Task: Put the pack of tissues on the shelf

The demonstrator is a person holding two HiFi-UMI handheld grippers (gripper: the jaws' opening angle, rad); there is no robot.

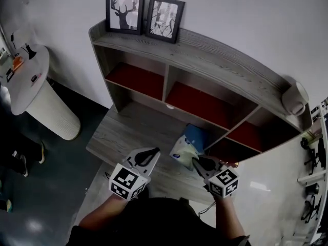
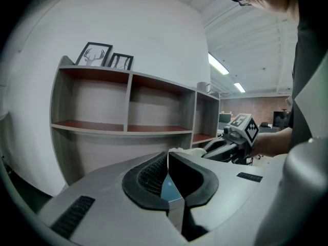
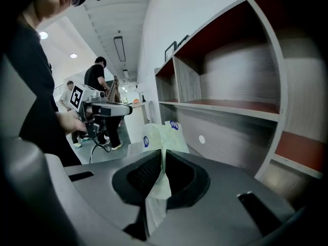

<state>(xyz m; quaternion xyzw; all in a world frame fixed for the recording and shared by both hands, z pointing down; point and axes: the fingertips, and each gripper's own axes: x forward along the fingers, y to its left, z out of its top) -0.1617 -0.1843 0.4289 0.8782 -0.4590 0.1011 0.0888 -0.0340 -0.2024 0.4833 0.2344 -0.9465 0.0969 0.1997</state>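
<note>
The pack of tissues (image 1: 182, 151), pale green with blue round marks, rests on the grey desk board (image 1: 128, 132) in front of the wooden shelf (image 1: 215, 65). My right gripper (image 1: 197, 163) is shut on the near edge of its wrapper. In the right gripper view the thin film is pinched between the jaws (image 3: 163, 157) and the pack (image 3: 163, 136) stands up beyond them. My left gripper (image 1: 148, 156) hovers just left of the pack with its jaws shut together (image 2: 167, 154) and nothing between them. The shelf's compartments have red floors (image 1: 197, 100) and hold nothing.
Two framed pictures (image 1: 125, 7) (image 1: 164, 18) stand on the shelf's top board, and a white cylinder (image 1: 294, 99) at its right end. A blue flat item (image 1: 198, 135) lies just behind the pack. A white round pedestal table (image 1: 31, 81) stands at left. People (image 3: 100, 78) stand far off.
</note>
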